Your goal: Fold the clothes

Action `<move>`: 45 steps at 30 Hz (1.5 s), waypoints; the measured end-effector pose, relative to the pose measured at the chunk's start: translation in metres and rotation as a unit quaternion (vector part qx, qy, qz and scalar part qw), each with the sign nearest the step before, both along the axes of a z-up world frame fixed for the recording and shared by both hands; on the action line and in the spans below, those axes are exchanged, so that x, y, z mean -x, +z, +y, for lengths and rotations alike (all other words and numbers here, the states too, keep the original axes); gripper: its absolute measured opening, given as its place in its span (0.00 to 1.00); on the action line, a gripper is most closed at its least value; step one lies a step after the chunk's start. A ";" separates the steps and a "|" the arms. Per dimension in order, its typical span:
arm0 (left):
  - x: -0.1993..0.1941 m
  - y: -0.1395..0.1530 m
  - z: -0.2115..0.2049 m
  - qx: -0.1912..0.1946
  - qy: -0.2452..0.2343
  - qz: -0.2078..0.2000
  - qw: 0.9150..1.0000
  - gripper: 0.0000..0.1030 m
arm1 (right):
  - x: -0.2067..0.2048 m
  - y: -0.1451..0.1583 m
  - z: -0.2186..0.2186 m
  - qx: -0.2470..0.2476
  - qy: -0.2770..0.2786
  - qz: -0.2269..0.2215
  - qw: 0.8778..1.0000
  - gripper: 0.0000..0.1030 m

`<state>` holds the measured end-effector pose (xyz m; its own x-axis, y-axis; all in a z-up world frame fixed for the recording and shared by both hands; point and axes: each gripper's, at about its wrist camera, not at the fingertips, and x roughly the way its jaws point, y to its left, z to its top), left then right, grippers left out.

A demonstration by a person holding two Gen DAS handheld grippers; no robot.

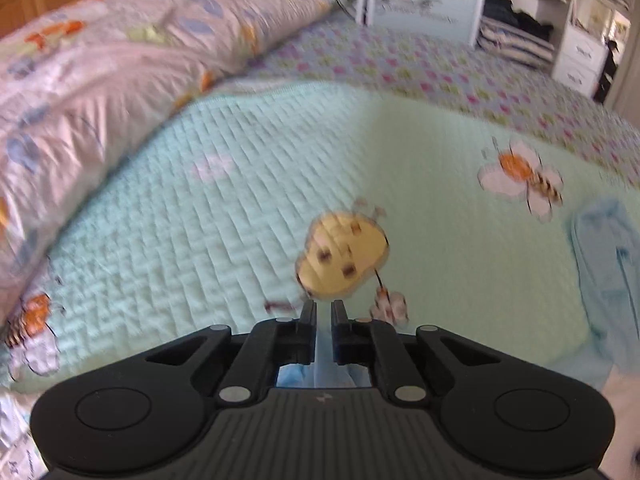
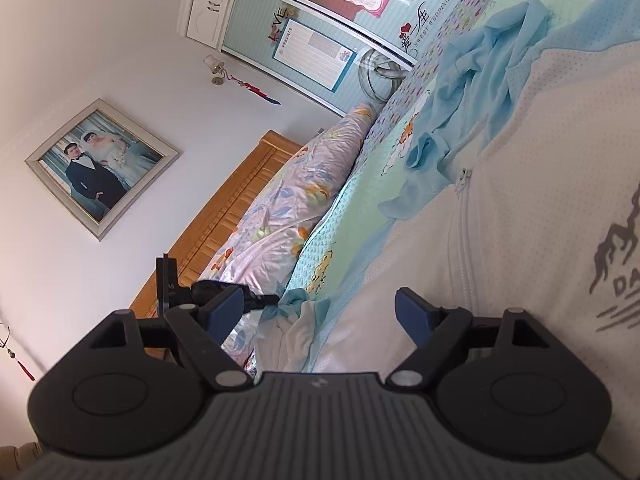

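Your left hand-held gripper (image 1: pixel 324 312) is pinched shut on light blue garment (image 1: pixel 320 364) cloth above the bed (image 1: pixel 400 140). Only your right view shows the right hand-held gripper (image 2: pixel 320 316) gaping empty over the white zip jacket (image 2: pixel 520 200), and "SWEET WEDDING" on the wardrobe (image 2: pixel 432 20).

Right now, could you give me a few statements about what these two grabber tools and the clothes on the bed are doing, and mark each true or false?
1. The left gripper is shut on light blue fabric. True.
2. The right gripper is clamped on the white zip garment. False: its jaws stand open, holding nothing.
3. A light blue garment lies crumpled on the bed. True.
4. The quilt is plain red. False: mint green with cartoon bees.
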<state>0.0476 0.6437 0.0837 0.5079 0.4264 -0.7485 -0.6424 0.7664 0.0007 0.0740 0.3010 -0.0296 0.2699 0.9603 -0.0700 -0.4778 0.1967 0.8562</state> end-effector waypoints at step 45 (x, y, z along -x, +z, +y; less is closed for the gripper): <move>0.105 0.020 -0.059 -0.182 0.036 0.039 0.982 0.20 | 0.000 -0.003 -0.001 -0.008 0.001 0.006 1.000 0.81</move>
